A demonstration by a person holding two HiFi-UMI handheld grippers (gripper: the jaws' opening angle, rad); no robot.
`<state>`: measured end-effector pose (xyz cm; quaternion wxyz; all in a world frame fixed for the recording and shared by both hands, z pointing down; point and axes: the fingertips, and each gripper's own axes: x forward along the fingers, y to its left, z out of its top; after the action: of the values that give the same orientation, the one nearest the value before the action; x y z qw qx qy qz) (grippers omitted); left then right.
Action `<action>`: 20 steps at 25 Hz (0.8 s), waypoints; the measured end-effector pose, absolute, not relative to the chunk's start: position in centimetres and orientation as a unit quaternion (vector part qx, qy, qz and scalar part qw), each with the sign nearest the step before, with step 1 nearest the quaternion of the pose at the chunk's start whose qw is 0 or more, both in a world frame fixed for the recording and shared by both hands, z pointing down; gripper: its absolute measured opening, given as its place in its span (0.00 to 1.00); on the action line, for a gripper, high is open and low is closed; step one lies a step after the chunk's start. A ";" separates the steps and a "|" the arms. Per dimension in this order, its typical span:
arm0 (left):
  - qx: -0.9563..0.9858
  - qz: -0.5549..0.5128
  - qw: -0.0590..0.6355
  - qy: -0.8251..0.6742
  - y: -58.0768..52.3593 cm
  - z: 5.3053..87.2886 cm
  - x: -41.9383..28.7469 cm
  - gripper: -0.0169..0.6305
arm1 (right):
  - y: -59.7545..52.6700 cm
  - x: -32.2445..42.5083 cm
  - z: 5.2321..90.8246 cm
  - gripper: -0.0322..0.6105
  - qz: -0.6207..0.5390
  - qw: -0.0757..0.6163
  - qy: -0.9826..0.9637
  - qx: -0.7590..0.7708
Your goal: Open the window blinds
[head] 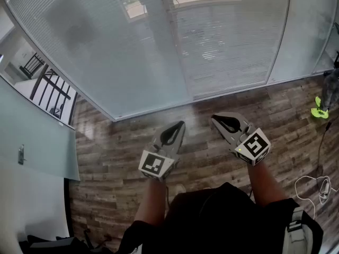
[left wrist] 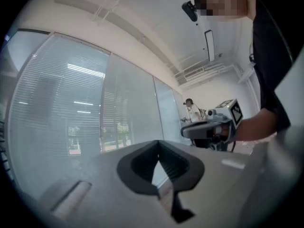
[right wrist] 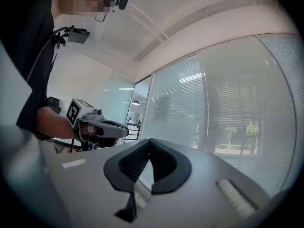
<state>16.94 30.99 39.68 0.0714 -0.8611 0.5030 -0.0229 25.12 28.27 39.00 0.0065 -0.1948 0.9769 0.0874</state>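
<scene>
My left claw (head: 179, 125) and right claw (head: 215, 118): both closed tip to tip, gripping nothing, held level, near window blinds (head: 222, 52) but not touching. Blinds straight ahead behind glass (head: 132, 78), slats hazy. Blinds' top cut off in head view.
</scene>
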 end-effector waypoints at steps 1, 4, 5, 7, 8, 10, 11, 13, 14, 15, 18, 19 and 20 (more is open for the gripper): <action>-0.862 -0.016 0.078 0.501 30.9 39.8 16.8 0.03 | 28.3 25.0 38.9 0.06 0.086 0.010 0.977 -0.197; -0.863 -0.005 0.089 0.498 30.8 39.5 16.5 0.03 | 28.4 24.6 38.8 0.06 0.080 0.014 0.977 -0.197; -0.863 -0.007 0.091 0.497 30.9 39.3 16.6 0.03 | 28.5 24.5 38.9 0.06 0.079 0.012 0.977 -0.195; -0.864 -0.013 0.096 0.494 31.2 39.2 16.8 0.03 | 28.5 24.5 38.9 0.06 0.080 0.011 0.977 -0.195; -0.865 -0.014 0.095 0.492 31.2 39.1 17.0 0.03 | 28.5 24.5 38.9 0.06 0.081 0.013 0.977 -0.196; -0.866 -0.018 0.084 0.493 31.4 39.1 17.3 0.03 | 28.5 24.6 38.8 0.06 0.083 0.013 0.977 -0.195; -0.865 -0.019 0.083 0.494 31.4 39.3 17.2 0.03 | 28.6 24.6 38.9 0.06 0.082 0.013 0.977 -0.194; -0.864 -0.015 0.097 0.494 31.3 39.9 16.9 0.03 | 28.9 24.5 38.9 0.06 0.077 0.016 0.979 -0.190; -0.863 -0.012 0.104 0.494 31.3 40.0 16.8 0.03 | 29.0 24.4 38.9 0.06 0.074 0.019 0.979 -0.188; -0.863 -0.012 0.108 0.494 31.3 39.9 16.9 0.03 | 29.2 24.3 38.9 0.06 0.074 0.022 0.979 -0.186; -0.864 -0.018 0.106 0.491 31.7 39.7 17.6 0.03 | 29.4 24.5 38.6 0.06 0.083 0.032 0.979 -0.185; -0.864 -0.018 0.110 0.490 31.7 39.7 17.7 0.03 | 29.4 24.5 38.6 0.06 0.085 0.033 0.979 -0.184; -0.864 -0.018 0.112 0.491 31.7 39.8 17.7 0.03 | 29.5 24.5 38.5 0.06 0.086 0.033 0.979 -0.182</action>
<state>17.68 31.71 39.79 0.1124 -0.8640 0.4905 -0.0179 24.55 29.46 38.52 0.0332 -0.1823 0.9789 0.0860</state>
